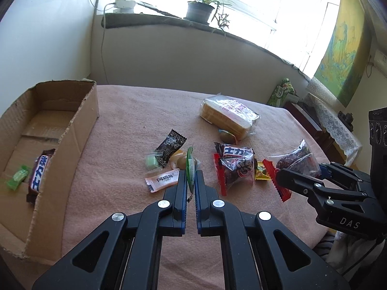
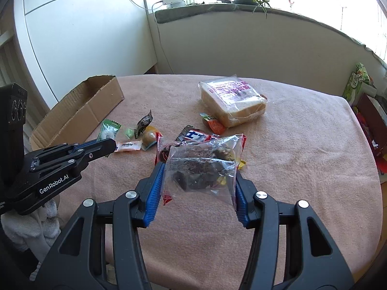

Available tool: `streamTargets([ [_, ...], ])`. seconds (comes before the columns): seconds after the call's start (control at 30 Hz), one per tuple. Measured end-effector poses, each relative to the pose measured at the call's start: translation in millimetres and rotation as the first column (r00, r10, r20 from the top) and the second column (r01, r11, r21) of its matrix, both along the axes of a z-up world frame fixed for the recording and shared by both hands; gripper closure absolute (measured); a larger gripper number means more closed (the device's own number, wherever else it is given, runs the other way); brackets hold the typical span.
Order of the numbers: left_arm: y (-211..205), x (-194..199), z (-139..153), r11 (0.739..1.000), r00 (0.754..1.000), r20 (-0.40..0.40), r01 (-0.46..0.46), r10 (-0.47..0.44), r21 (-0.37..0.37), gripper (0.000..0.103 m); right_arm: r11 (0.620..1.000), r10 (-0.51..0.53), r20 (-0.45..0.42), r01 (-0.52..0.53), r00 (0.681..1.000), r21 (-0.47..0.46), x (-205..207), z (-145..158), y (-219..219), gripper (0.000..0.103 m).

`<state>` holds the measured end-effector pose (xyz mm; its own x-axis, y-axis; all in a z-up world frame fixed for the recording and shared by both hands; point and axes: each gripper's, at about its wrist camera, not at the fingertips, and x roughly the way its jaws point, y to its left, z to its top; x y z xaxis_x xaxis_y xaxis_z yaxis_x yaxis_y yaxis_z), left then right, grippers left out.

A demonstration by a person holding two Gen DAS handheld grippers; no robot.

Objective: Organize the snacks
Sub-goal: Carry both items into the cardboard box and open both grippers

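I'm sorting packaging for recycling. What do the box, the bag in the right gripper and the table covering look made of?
Box: plain brown corrugated cardboard, matte, with torn, ragged edges. Bag in the right gripper: thin clear plastic film, glossy and crinkled, dark contents showing through. Table covering: pink fabric, probably terry or fleece, matte and nubbly.

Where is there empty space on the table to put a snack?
Bare cloth lies between the cardboard box and the snack pile, and beyond the bread bag toward the table's far edge. The middle is crowded.
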<state>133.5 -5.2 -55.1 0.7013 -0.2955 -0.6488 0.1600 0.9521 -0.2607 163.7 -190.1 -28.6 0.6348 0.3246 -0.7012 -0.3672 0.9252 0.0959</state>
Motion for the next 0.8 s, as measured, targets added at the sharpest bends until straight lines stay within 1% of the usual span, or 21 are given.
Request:
streamTargets([
  [0.2,33.9,-11.6,17.2,0.998,0.997,0.043,-0.062,0.063,-0.002,0.098,0.998,0.064,0.024,-0.064,0.998,0.006,4.6,15.4,32.9,0.049],
  [0.33,59.2,-18.9,23.8,0.994,0.992,0.057,-0.110,0.110,-0.001,0.098,0.994,0.108,0.037,-0.108,0.994,0.009,10.1,21.7,59.1,0.049],
  [0.53,95.6,-30.3,25.7,0.983,0.981,0.065,-0.181,0.181,-0.006,0.098,0.985,0.172,0.044,-0.172,0.984,0.009,20.5,26.6,101.3,0.049],
  [0.8,133.0,-42.2,21.6,0.967,0.965,0.060,-0.253,0.254,-0.011,0.098,0.968,0.249,0.052,-0.249,0.967,0.001,33.0,31.2,156.4,0.049],
])
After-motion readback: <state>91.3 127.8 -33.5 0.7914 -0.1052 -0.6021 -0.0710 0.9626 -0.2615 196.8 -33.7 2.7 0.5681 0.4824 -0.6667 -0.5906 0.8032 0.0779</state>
